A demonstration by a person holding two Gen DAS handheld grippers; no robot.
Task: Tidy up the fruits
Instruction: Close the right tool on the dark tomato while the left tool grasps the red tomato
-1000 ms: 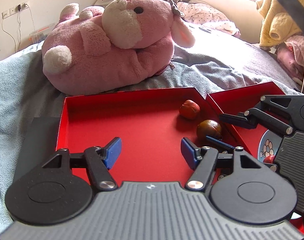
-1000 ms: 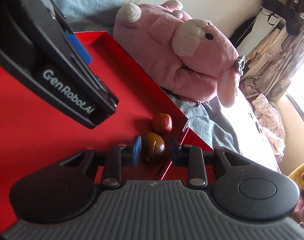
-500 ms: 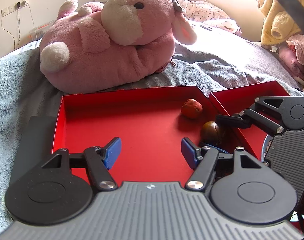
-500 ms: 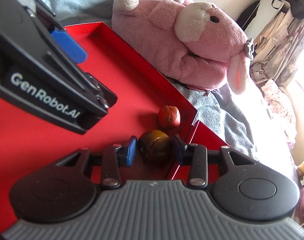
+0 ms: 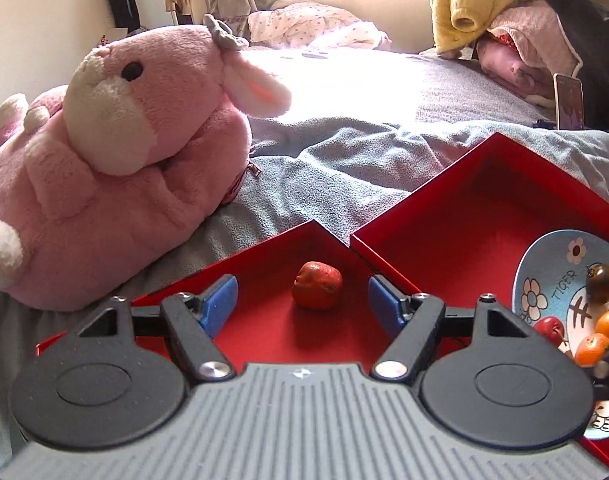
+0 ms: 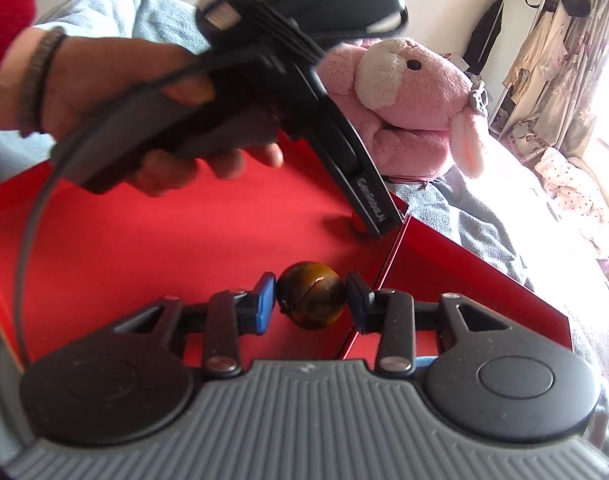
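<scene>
A red fruit [image 5: 317, 291] lies in the far corner of the left red tray [image 5: 264, 332]. My left gripper [image 5: 302, 300] stands open around it, jaws opening, pads clear of the fruit. In the right wrist view a hand holds the left gripper [image 6: 378, 226] over that corner. My right gripper [image 6: 310, 300] is shut on a brown round fruit [image 6: 312, 294], both pads pressing its sides, near the wall between the trays. The right red tray [image 5: 456, 240] holds a blue patterned plate [image 5: 544, 280] with a dark fruit [image 5: 602, 283], a red fruit [image 5: 549, 328] and orange fruits [image 5: 591, 349].
A big pink plush toy [image 5: 116, 168] lies on the grey-blue blanket [image 5: 336, 176] just behind the left tray. A phone [image 5: 569, 102], yellow and pink clothes [image 5: 476, 4] sit at the back right. The two trays meet at a raised edge [image 6: 388, 256].
The left gripper swung right and forward to the red fruit, and its jaws widened. The right gripper closed on the brown fruit and carries it near the tray wall.
</scene>
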